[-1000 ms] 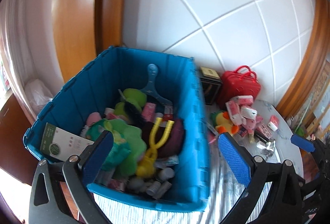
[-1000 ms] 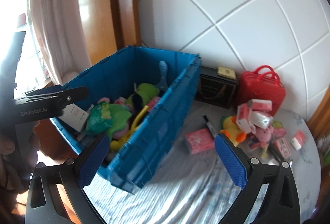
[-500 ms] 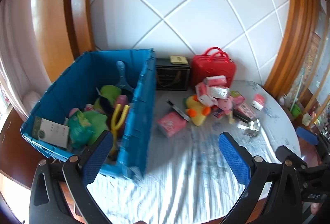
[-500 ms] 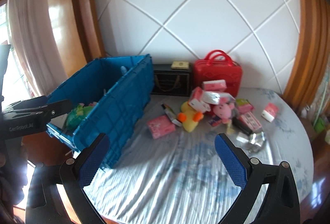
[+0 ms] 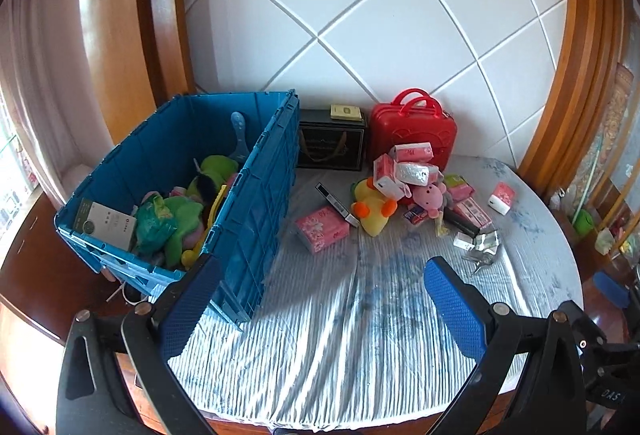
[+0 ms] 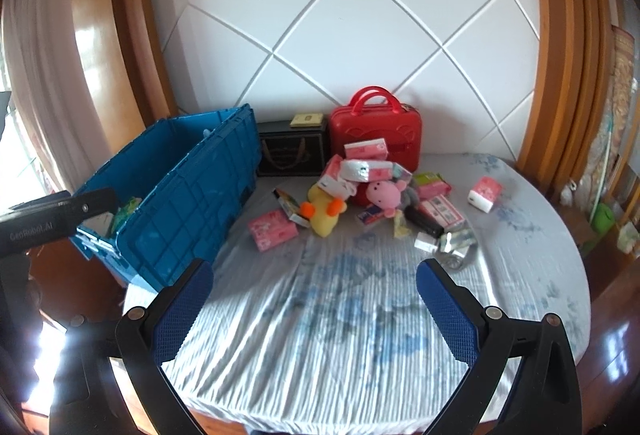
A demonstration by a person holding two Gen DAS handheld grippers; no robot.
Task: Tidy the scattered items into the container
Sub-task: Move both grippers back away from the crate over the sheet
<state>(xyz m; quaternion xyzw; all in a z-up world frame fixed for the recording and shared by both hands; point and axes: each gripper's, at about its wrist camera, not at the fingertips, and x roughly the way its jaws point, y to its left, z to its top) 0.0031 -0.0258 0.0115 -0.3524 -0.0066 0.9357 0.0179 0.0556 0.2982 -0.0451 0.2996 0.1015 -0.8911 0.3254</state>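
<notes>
Blue crate (image 5: 256, 195) sits left of scattered toys; left gripper (image 5: 320, 311) and right gripper (image 6: 316, 307) — both spread wide, empty.

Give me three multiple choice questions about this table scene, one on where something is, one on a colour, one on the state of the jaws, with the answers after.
1. Where does the small pink pack lie?
A. inside the bin
B. on the cloth between the bin and the duck
C. on top of the suitcase

2. What colour is the suitcase?
A. red
B. green
C. black

3. How do the jaws of the left gripper and right gripper stand?
A. both shut on toys
B. left shut on a pack, right open
C. both open, holding nothing

Answers: B, it rests on the cloth just right of the bin wall; A, its shell and handles are red; C, wide gaps show between the pads with only cloth behind.
</notes>
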